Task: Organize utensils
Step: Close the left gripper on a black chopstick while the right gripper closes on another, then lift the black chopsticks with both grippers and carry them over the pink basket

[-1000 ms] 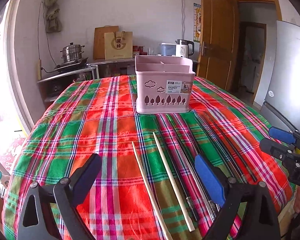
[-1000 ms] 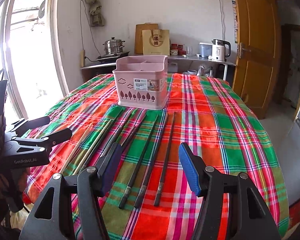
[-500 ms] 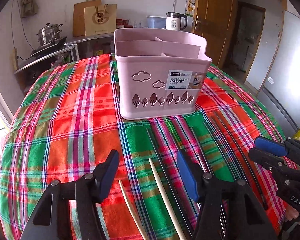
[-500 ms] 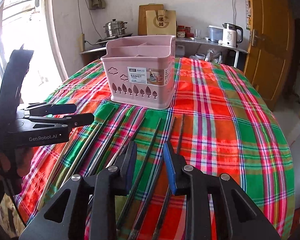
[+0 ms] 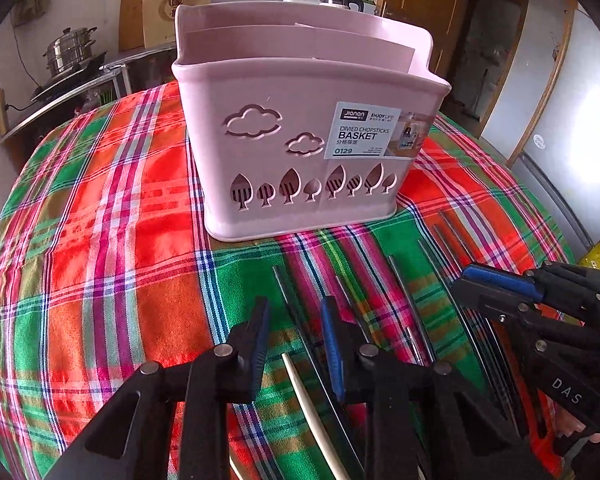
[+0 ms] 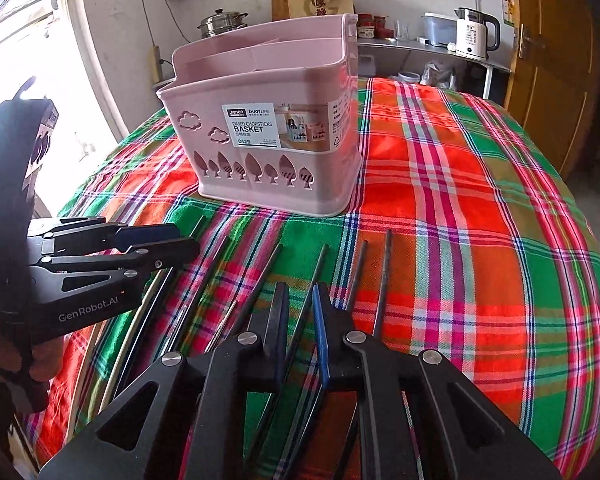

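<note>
A pink divided basket (image 5: 300, 140) is seen standing upright on the plaid tablecloth (image 5: 100, 220), with chopsticks laid out on the cloth just in front of it. The left gripper (image 5: 296, 320) has just been closing, and a pale wooden chopstick (image 5: 308, 408) and a dark chopstick (image 5: 288, 296) are seen between its narrowed jaws — whether the pads press on either cannot be told. The right gripper (image 6: 300, 304) has likewise been closing around a dark chopstick (image 6: 320, 264), with contact not discernible.
</note>
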`<state>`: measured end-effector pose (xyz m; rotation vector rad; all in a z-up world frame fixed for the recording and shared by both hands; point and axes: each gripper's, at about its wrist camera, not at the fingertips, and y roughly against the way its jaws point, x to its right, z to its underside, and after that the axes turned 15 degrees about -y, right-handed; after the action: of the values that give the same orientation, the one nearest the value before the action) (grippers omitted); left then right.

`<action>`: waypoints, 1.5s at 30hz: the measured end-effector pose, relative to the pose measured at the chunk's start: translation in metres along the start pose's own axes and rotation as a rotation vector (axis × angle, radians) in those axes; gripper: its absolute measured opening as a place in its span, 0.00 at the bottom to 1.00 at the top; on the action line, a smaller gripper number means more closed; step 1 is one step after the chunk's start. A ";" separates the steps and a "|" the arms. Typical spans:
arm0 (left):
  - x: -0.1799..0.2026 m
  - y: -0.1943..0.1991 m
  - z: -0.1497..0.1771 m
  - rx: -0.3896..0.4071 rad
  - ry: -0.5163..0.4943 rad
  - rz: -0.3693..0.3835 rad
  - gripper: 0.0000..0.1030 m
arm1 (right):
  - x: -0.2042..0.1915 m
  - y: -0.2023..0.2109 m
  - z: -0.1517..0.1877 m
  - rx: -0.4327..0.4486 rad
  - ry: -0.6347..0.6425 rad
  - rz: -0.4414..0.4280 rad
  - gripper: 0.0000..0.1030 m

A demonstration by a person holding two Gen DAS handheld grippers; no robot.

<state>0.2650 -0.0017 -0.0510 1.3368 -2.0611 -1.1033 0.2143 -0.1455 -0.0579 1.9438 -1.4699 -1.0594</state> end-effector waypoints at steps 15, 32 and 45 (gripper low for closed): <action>0.008 -0.009 -0.009 -0.038 -0.057 -0.002 0.15 | 0.000 -0.023 -0.012 -0.048 -0.013 0.038 0.08; 0.001 0.032 -0.022 0.048 -0.008 0.065 0.06 | -0.015 0.018 -0.022 0.022 0.002 -0.033 0.06; 0.008 0.141 -0.039 0.235 -0.036 0.055 0.04 | -0.031 0.095 -0.035 0.172 0.030 -0.106 0.05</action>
<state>0.2124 0.0061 0.0857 1.3661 -2.2969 -0.8895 0.1839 -0.1481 0.0439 2.1684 -1.4996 -0.9716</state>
